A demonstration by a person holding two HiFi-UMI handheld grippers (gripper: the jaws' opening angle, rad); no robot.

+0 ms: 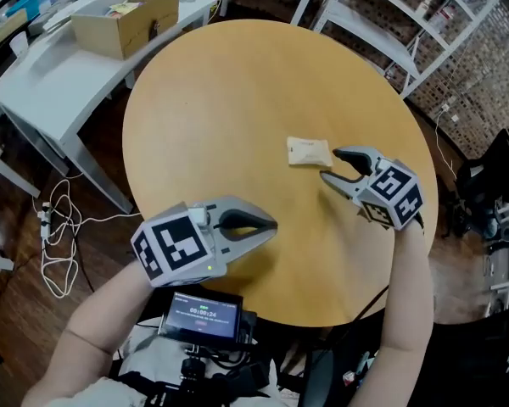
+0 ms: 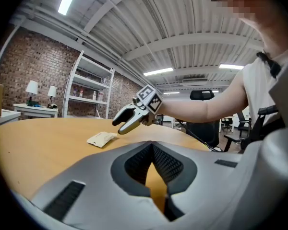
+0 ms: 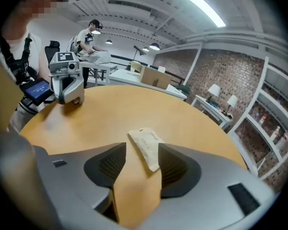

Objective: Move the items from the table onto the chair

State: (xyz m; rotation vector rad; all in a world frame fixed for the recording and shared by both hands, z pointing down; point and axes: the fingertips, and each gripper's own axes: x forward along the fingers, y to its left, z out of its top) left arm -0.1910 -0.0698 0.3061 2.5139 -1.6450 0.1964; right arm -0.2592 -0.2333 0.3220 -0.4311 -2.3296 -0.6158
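Note:
A small beige packet (image 1: 309,151) lies flat on the round wooden table (image 1: 212,125), right of its middle. My right gripper (image 1: 329,165) is open, tilted down at the packet from the right. In the right gripper view the packet (image 3: 145,145) sits between the two spread fingertips of that gripper (image 3: 141,151), with the pads apart from it. My left gripper (image 1: 271,225) hovers over the table's near edge, shut with nothing in it, its tips touching (image 2: 152,147). From the left gripper view the packet (image 2: 102,139) and the right gripper (image 2: 127,121) show ahead.
A white side table (image 1: 59,75) at the back left carries an open cardboard box (image 1: 123,19). White shelving (image 1: 407,24) stands behind the round table. Cables (image 1: 59,227) lie on the floor at left. A black office chair (image 2: 204,128) stands off to the right.

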